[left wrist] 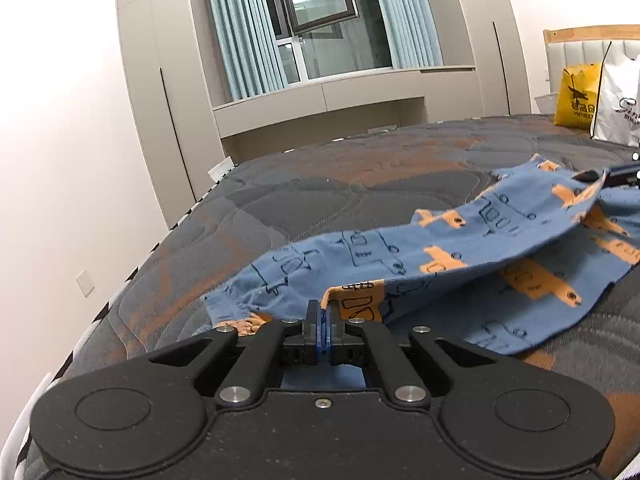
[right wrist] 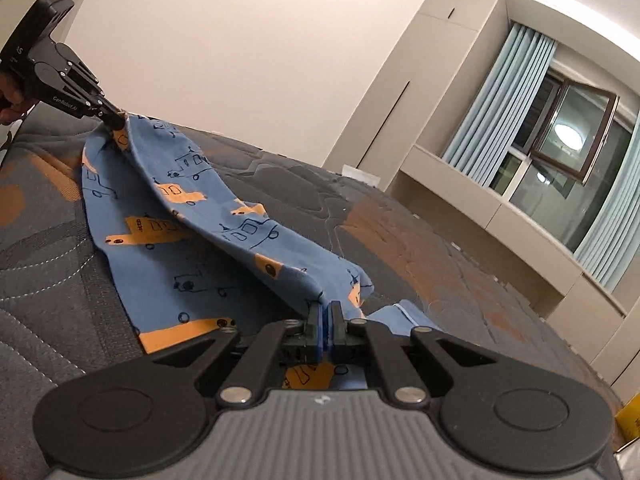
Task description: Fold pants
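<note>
Across the middle of both views lie the pants — blue fabric printed with orange and outlined vehicles — spread over a bed with a grey and rust quilted cover. At lower centre of the left wrist view, the left tool has its blue-padded fingers pressed together on an edge of the pants, with an orange patch of cloth bunched right at the tips. From there the fabric runs up and to the right, one layer lifted off the layer beneath it, toward the right tool, which shows only as a dark shape at the right edge of that frame.

Lower centre of the right wrist view shows the right tool likewise pinched closed on the cloth — a fold of blue fabric rises straight out of its tips. The raised layer stretches from it to the upper left of that frame, where the left tool grips the far end, while the lower layer rests flat on the bed.

A yellow bag and a white bag stand at the right edge of the left wrist view, by the headboard. A window with pale blue curtains fills the top centre.
</note>
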Demonstrator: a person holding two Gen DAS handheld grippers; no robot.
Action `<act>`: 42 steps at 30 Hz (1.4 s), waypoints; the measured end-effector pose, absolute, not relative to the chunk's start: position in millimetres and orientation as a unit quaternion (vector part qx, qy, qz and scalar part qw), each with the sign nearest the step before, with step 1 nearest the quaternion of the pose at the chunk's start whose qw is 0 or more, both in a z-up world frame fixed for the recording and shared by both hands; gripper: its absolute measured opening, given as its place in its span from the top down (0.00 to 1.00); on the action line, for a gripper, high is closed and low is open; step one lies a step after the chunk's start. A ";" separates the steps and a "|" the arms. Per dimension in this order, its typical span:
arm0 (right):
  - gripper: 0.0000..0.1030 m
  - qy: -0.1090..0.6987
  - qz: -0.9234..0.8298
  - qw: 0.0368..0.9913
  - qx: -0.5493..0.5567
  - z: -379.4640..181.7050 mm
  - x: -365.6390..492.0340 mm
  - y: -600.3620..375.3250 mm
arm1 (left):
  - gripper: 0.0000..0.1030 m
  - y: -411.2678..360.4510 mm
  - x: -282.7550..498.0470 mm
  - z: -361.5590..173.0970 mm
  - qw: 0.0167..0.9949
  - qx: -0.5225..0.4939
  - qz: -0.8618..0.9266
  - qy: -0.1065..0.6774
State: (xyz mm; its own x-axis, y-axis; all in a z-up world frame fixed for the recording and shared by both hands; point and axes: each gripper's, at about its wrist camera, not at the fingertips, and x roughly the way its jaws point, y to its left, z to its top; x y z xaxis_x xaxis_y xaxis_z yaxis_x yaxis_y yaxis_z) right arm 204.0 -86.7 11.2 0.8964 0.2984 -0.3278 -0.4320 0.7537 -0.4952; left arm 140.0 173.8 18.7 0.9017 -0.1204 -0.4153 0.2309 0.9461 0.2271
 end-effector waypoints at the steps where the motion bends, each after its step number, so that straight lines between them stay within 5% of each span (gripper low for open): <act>1: 0.98 0.115 0.196 0.929 -0.291 10.4 201.0 -87.5 | 0.99 173.6 140.9 16.4 0.965 0.141 -0.090 0.204; 14: 0.98 0.109 0.218 0.922 -0.301 1.0 176.5 -72.7 | 0.99 178.1 136.3 21.4 0.957 0.237 -0.068 0.155; 32: 0.97 0.163 0.240 0.900 -0.326 -26.7 161.7 -64.0 | 0.97 192.6 121.4 -7.9 0.959 0.187 -0.075 0.200; 35: 0.96 0.169 0.238 0.895 -0.337 -29.0 164.0 -62.4 | 0.82 192.9 117.5 -2.7 0.965 0.151 -0.071 0.202; 38: 0.90 0.173 0.238 0.898 -0.327 -27.7 165.5 -64.8 | 0.52 185.6 108.8 1.8 0.971 0.127 -0.070 0.192; 41: 0.62 0.171 0.233 0.905 -0.312 -23.7 162.3 -72.9 | 0.28 169.7 99.0 8.1 0.976 0.109 -0.062 0.179; 42: 0.46 0.169 0.230 0.908 -0.306 -22.0 159.8 -77.3 | 0.20 162.4 96.0 10.3 0.978 0.100 -0.060 0.174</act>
State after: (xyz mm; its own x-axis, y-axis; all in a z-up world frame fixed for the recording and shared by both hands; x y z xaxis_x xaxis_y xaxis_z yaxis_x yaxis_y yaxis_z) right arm 159.8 -77.3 -22.0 0.8376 0.3140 -0.4471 -0.5205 0.7071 -0.4786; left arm 96.0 162.4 10.3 0.9322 -0.0822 -0.3526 0.1522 0.9726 0.1756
